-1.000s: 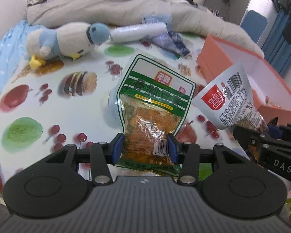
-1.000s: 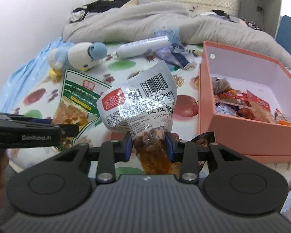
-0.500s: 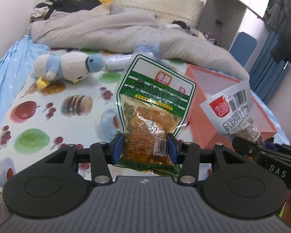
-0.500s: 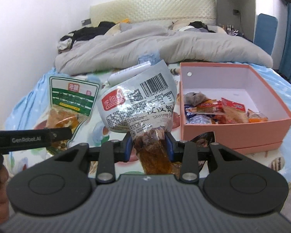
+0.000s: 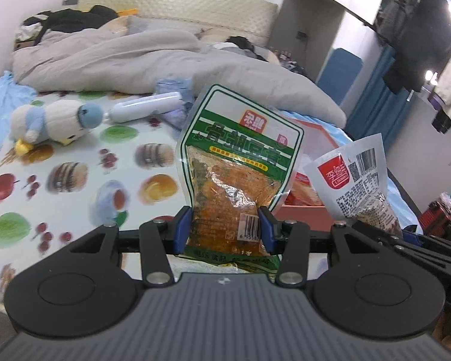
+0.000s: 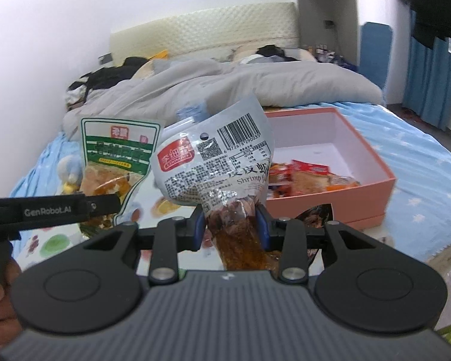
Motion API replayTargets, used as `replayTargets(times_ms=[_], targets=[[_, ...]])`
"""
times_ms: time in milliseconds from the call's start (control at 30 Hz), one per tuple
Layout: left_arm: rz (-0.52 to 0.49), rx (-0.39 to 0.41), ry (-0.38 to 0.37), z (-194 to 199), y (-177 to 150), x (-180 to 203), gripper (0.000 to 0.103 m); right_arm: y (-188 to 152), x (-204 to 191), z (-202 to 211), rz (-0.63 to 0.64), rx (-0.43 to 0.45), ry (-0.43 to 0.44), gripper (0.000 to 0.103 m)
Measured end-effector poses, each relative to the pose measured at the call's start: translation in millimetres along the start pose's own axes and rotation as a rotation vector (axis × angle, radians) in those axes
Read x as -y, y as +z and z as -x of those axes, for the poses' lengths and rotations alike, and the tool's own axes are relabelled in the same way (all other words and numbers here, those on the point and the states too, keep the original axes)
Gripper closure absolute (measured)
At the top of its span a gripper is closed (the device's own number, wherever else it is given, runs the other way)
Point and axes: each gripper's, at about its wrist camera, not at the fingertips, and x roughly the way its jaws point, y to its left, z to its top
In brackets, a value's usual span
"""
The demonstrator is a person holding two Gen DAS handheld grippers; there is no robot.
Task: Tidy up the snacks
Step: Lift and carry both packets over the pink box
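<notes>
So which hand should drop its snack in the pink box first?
Probably the right. The right gripper holds the shrimp packet directly beside the pink box, whose open top lies just to its right. The left gripper, holding the green packet, is farther from the box.

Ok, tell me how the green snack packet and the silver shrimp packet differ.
The green snack packet has a green-and-white label over orange contents; the silver shrimp packet is silvery grey with a red logo and dark brown contents. The green packet stands flat and upright, while the shrimp packet is crumpled and pinched narrow at its lower end. The left hand-held gripper grips the green one, the right hand-held gripper the shrimp one. Both are sealed, part-transparent and held up off the bed.
</notes>
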Motion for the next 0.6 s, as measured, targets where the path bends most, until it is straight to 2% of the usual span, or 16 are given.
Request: replayTargets(times_ms=[233,600], targets=[[-0.032,-0.04,-0.041,-30,17,44,0.05,11,36,-10,-0.062,-0.016,-0.027,0.065],[-0.098,-0.074,-0.048,-127,70,93,0.05,49,93,-65,-0.085,-0.015,-0.049,0.065]])
